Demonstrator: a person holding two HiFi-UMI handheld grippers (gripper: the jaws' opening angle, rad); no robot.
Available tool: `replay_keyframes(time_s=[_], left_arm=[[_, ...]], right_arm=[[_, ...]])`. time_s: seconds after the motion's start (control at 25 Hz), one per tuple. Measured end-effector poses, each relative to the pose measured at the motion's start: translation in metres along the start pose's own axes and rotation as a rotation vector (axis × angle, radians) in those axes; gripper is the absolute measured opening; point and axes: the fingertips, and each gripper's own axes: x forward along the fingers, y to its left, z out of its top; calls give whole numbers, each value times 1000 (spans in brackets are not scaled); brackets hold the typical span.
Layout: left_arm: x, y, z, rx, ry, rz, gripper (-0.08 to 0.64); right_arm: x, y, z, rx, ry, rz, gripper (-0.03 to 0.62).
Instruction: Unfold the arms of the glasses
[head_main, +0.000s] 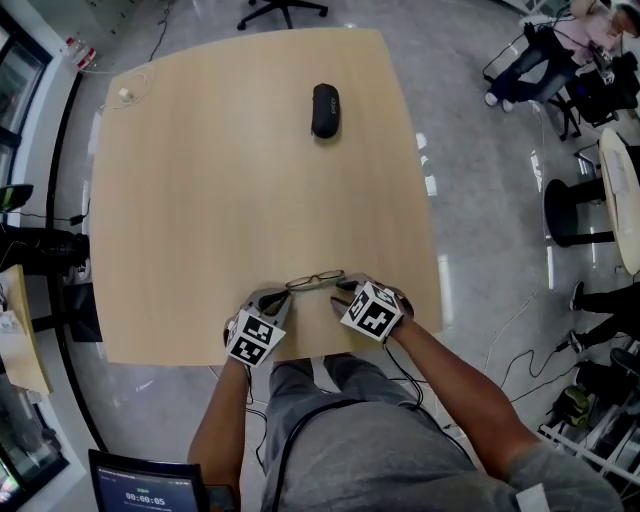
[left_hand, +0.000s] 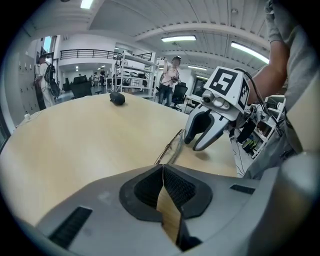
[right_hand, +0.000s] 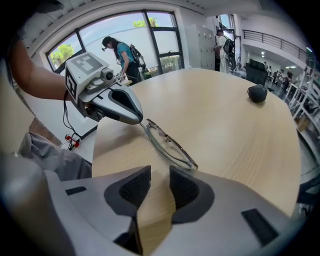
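A person is holding a two-jaw gripper in each hand over the near edge of a pale wooden table (head_main: 220, 180). Both grippers are pointing downward and slanting in toward each other.

The left gripper (left_hand: 162, 166) is keeping its jaws pressed together at the tips. The pads are meeting in a thin line, with only a narrow wedge of gap behind them. The glasses (right_hand: 170, 145) are starting right at those tips. The gripper appears to be pinching one end of the thin wire frame.

The right gripper (right_hand: 159, 172) is holding its jaws partly spread, with a clear gap between the dark ribbed pads. Only bare tabletop is showing between them, so it is gripping nothing. The glasses are lying on the table just beyond its tips. They are stretching away from it toward the left gripper's tips. The right gripper's pads are not touching them.

It is not possible to tell whether the arms are folded or open.

Far beyond both grippers, near the opposite edge of the table, a dark oval case (head_main: 325, 110) is lying by itself.
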Motion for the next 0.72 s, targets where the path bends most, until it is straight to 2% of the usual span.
replay_keyframes(time_s=[0.28,0.56,0.72], left_arm=[[-1,0,18,28,-21,2,8],[1,-3,21,34,-22,-10,8],[2,-4,23,23,-25,-16,6]], right_arm=[[-20,-19,-2,46,-13,-73,109],[-19,-24,-5,-10,24,-94,128],[-13,-8,-7,-86,64,-42,133]])
